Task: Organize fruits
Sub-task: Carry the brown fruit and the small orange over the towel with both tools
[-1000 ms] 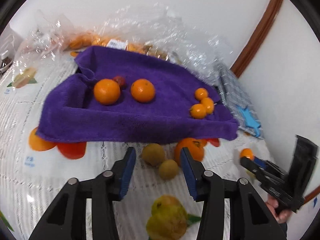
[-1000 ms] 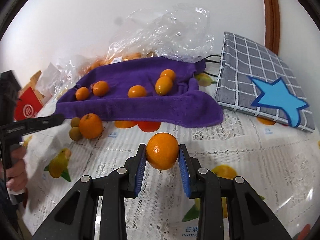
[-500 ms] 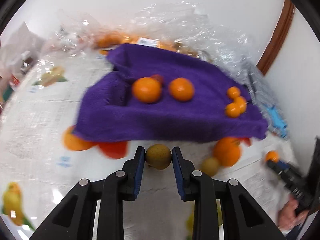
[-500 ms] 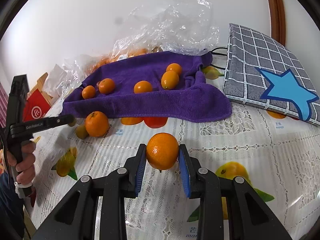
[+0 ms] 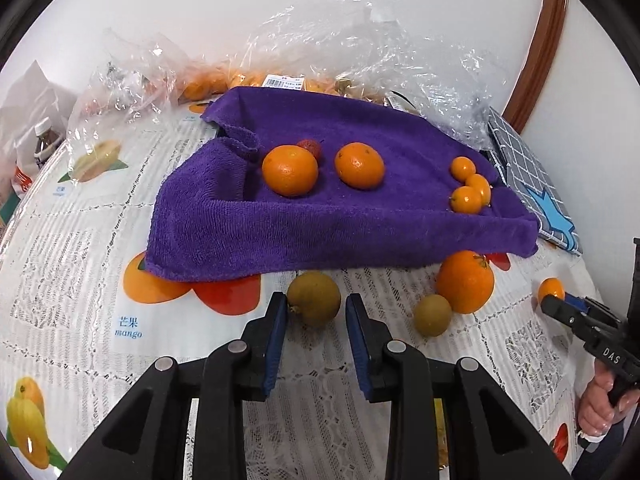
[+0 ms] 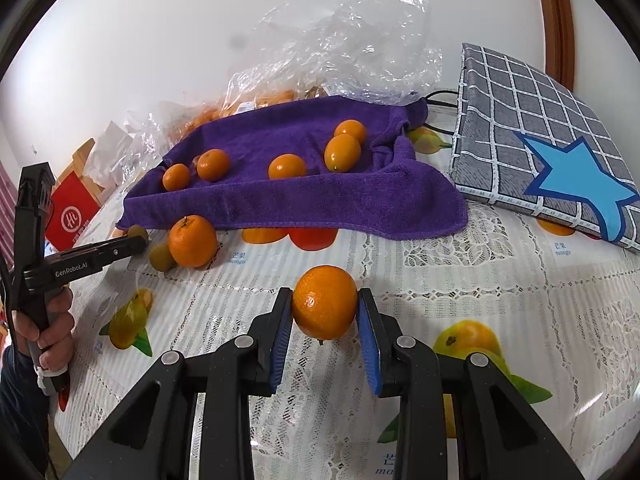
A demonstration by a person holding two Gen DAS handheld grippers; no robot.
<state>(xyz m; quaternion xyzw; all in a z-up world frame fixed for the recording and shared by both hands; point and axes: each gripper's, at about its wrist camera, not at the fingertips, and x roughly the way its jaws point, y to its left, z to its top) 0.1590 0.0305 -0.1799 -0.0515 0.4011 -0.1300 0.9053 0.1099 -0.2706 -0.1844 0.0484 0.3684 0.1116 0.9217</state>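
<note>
- Step in hand, as judged: both grippers are collecting loose fruit for the purple towel (image 5: 360,216), which serves as landmark throughout.
- Left gripper (image 5: 314,314): jaws spread, flanking a brownish-green fruit (image 5: 314,298) that sits on the tablecloth (image 5: 80,240) just in front of the towel's near edge. No contact between pads and fruit can be confirmed.
- Right gripper (image 6: 325,312): jaws pinching a mandarin (image 6: 325,302), held in front of the towel's near edge, apparently clear of the cloth.
- Pose: both grippers point toward the towel, fingers roughly level; the left is held low to the table.
- Next move, as judged: left must close on its fruit and lift; right must carry the mandarin over the towel and release.
- Other loose fruit: a large orange (image 5: 464,282) and a second greenish fruit (image 5: 432,315) lie before the towel's near edge.
</note>
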